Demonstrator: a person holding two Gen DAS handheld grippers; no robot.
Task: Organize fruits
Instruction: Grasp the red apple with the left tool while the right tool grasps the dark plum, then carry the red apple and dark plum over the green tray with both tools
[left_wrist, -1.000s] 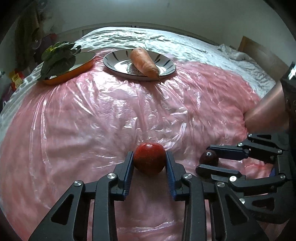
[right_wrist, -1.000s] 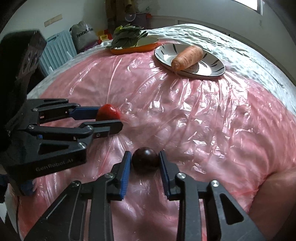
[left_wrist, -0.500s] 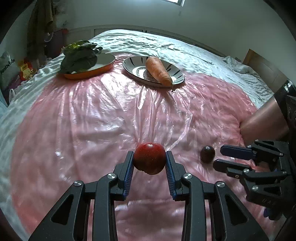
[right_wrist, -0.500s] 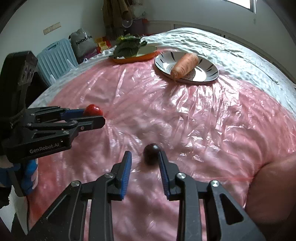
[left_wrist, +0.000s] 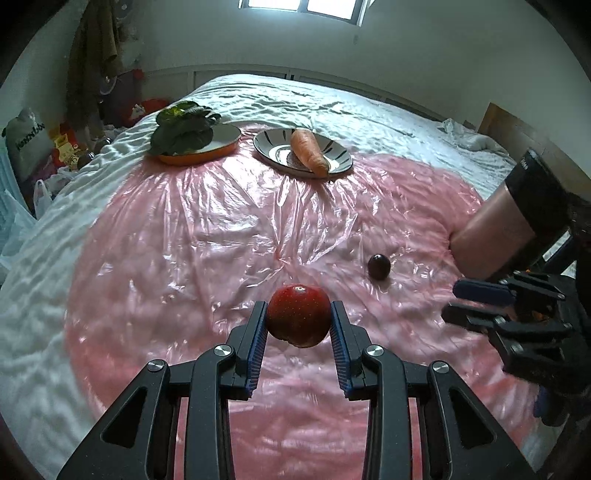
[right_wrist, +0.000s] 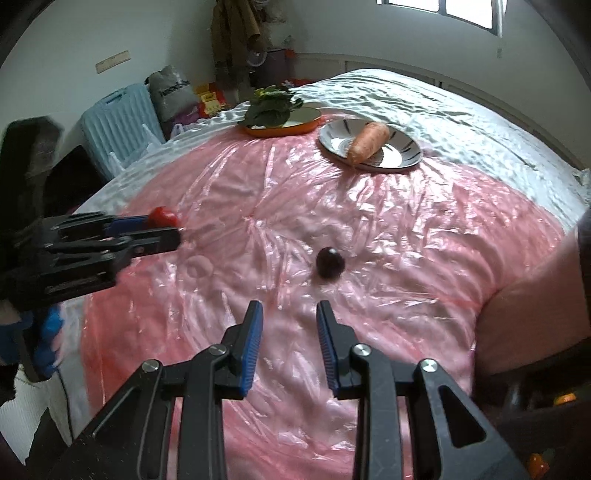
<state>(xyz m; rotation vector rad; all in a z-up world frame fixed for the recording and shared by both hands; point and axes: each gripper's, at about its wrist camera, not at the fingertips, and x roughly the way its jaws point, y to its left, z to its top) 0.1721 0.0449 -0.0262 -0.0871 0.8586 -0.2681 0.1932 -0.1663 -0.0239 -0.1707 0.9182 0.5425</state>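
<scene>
- Both tongs have been lifted off the bed; the dark plum has slipped free and lies on the pink sheet.
- Left tongs grip the red apple; right tongs stand narrow, empty.
- Carrying is in hand; a re-grasp of the plum is likely needed.
- The striped plate holds a carrot; the orange dish holds greens.

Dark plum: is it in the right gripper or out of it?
Out. The dark plum lies on the pink plastic sheet, ahead of the right gripper, whose pads have nothing between them.

Blue suitcase, perhaps coats, window
</scene>
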